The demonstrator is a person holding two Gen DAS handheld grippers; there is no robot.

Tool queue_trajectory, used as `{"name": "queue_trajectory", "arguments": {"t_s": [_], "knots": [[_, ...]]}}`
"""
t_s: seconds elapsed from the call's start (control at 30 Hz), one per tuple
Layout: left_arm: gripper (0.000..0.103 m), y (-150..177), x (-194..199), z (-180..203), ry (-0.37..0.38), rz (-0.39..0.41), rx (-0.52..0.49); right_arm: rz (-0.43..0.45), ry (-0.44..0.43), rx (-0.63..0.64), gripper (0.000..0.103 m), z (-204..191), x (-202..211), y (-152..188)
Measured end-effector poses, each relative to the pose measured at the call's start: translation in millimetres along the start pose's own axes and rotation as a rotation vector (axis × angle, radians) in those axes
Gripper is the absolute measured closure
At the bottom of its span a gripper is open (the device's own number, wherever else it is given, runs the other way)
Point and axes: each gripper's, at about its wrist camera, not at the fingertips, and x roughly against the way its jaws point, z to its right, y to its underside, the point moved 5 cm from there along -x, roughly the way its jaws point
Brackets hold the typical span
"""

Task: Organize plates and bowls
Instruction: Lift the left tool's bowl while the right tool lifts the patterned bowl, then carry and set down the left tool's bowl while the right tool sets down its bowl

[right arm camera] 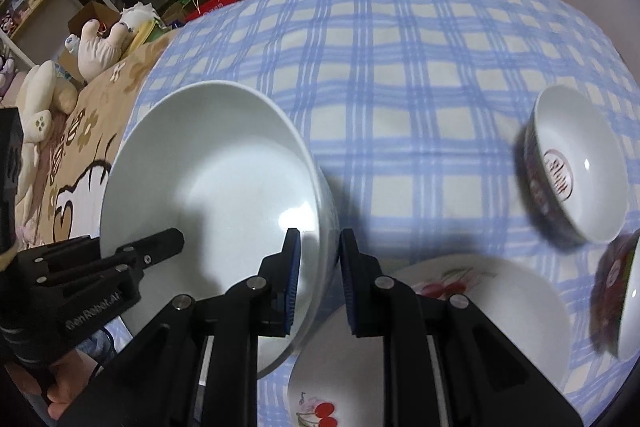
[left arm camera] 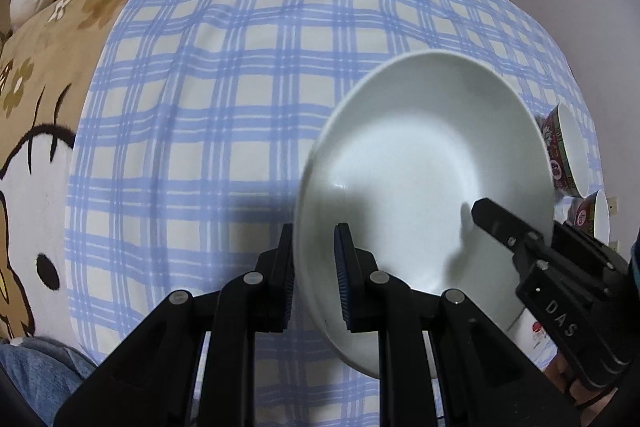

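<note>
Fingers of my left gripper (left arm camera: 314,277) and right gripper (right arm camera: 318,283) pinch opposite rims of white bowl (right arm camera: 224,187), lifted over checked bed cover (left arm camera: 240,87); cherry plate (right arm camera: 500,299), patterned bowls (right arm camera: 576,163) unsorted.

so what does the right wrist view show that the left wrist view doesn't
Only the right wrist view shows the cherry plate under the right gripper and the bowls' insides. Only the left wrist view shows the denim leg. Both show the white bowl, held at opposite rims by the left gripper and the right, and two patterned bowls.
</note>
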Motion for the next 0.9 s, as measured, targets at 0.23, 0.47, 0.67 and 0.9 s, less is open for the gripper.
{"name": "queue_trajectory", "arguments": {"t_s": [0.23,0.47,0.67,0.9], "knots": [[0.085,6,-11,-7,-0.001,-0.006,0.009,-0.014,0.016,0.014,0.082,-4,-14,8],[0.085,8,-24,-13,0.012,-0.021,0.021,-0.016,0.033,0.029,0.082,-4,-22,9],[0.085,5,-23,-12,0.025,0.008,0.026,-0.011,0.033,0.019,0.082,-3,-24,6],[0.085,3,-25,-12,0.026,0.008,0.027,-0.006,0.030,0.015,0.082,0,-23,7]]}}
